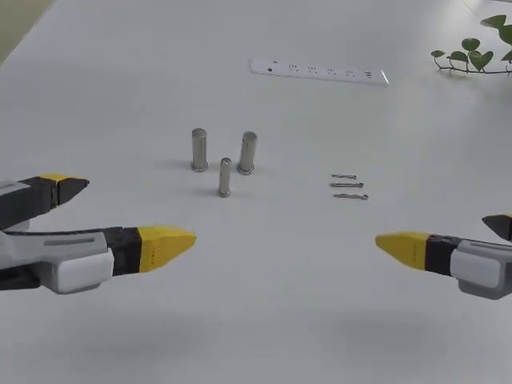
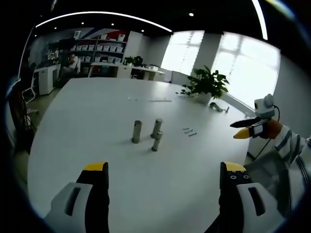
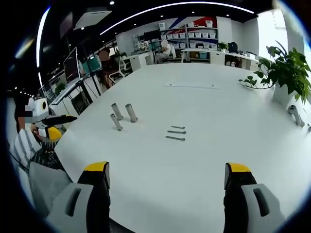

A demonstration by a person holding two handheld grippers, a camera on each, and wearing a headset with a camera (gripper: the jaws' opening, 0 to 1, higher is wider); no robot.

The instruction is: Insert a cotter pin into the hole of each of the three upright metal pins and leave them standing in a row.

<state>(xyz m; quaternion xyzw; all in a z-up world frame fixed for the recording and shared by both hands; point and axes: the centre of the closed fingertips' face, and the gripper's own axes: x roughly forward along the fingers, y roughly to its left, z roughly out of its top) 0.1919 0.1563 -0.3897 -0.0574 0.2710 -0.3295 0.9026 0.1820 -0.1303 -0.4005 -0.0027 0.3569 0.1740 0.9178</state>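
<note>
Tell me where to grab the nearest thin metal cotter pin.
Probably grip the nearest thin metal cotter pin mid-shank, coming down from above with the open right gripper, jaws straddling its length. It lies flat on the white table, clear of the other cotter pins, closer to that gripper.

Large white table [image 1: 264, 320] stands in an open office — bright windows [image 2: 243, 56] and a potted plant [image 2: 206, 85] on one side, shelving with storage boxes [image 3: 194, 35] along the far wall, curved ceiling light strip [image 2: 97, 12] overhead.
</note>
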